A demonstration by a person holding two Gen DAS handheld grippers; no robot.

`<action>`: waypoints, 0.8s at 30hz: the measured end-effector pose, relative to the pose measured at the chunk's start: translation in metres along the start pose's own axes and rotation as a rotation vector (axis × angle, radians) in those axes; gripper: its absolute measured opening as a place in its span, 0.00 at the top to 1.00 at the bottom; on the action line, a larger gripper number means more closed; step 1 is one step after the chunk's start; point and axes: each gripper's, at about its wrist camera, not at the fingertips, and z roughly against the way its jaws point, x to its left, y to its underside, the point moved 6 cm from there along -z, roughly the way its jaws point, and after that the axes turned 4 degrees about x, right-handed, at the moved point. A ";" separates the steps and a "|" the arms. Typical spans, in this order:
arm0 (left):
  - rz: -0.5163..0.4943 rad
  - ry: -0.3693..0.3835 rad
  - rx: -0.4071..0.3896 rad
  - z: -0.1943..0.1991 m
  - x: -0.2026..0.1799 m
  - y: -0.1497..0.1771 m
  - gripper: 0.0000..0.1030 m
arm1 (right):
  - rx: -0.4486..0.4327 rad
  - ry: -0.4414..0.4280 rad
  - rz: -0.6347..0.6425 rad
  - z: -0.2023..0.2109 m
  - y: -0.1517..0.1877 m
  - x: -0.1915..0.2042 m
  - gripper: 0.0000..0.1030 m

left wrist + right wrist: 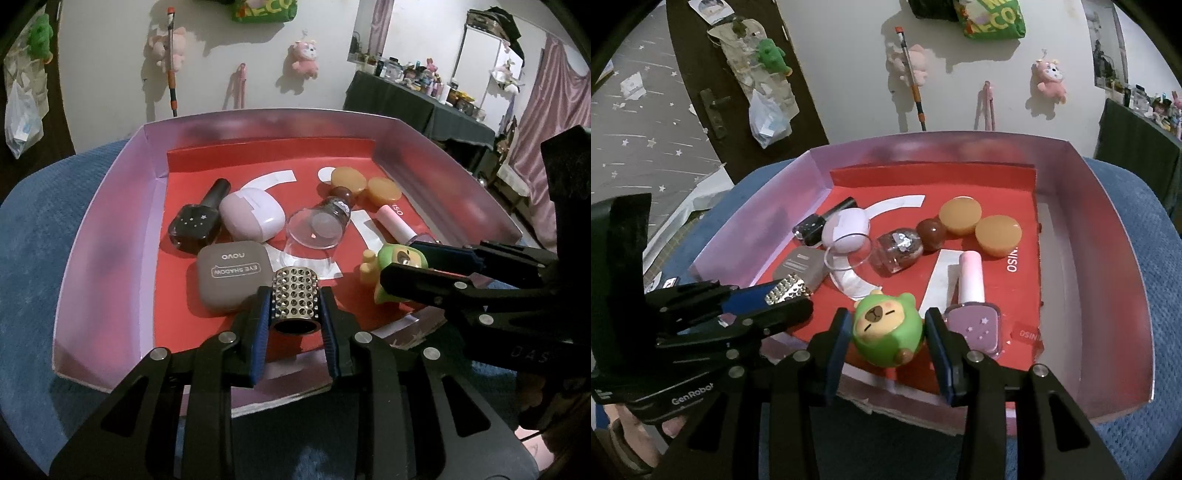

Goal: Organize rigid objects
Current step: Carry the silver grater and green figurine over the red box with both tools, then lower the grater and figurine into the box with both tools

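Note:
My left gripper (295, 301) is shut on a studded metal tube (295, 299), held over the near edge of the shallow pink box (110, 206) with a red floor. In the right wrist view my right gripper (888, 332) is shut on a green capybara figure (886, 334), just above the box's red floor by its front edge. The same figure (397, 266) shows in the left wrist view between the right gripper's fingers. The studded tube (786, 290) shows at the left of the right wrist view, in the left gripper.
In the box lie a grey eye-shadow case (229, 277), a lilac earbud case (251, 212), a black bottle (199, 218), a clear bottle with a brown cap (321, 221), two amber lids (979, 221) and a purple nail polish (973, 314). The box rests on blue cloth (33, 258).

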 end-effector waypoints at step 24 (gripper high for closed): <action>0.011 -0.018 0.025 -0.017 0.004 -0.004 0.77 | -0.051 0.088 0.058 -0.006 -0.005 0.006 0.57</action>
